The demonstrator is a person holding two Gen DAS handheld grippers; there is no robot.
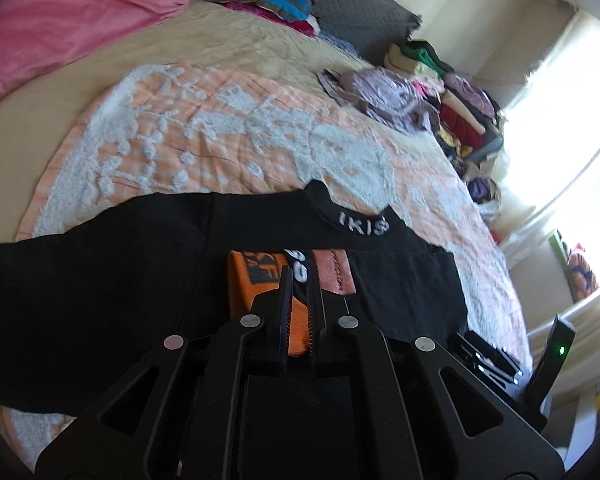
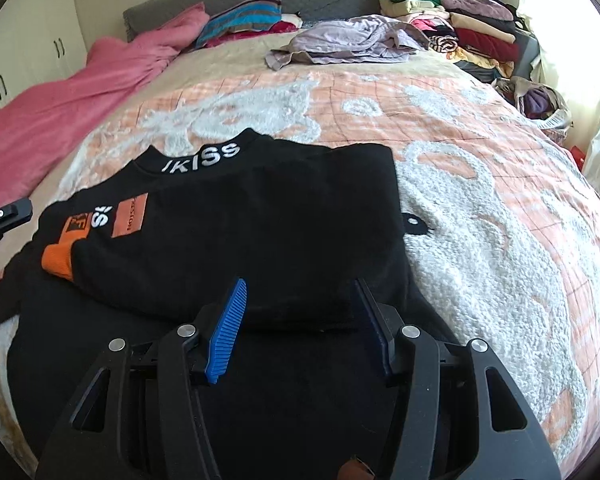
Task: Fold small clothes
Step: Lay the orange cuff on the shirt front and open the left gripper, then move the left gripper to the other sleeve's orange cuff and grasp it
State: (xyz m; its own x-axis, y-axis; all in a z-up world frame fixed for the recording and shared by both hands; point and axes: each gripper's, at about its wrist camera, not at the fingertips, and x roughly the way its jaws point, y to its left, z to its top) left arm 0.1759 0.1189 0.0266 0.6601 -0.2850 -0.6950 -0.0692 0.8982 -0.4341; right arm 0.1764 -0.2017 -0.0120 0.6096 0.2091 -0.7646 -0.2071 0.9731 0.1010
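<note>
The left gripper (image 1: 298, 280) pinches the black knit sweater's (image 2: 260, 220) orange ribbed cuff (image 1: 256, 292) between its fingers — apparently folding the sleeve inward. The right gripper (image 2: 300, 300) hovers half-open (nothing between its fingers) above the hem.

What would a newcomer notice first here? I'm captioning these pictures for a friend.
A black top with white neck lettering and orange patches lies partly folded on a peach-and-white blanket. Behind it sit a pink quilt on the left and a clothes pile on the right.
</note>
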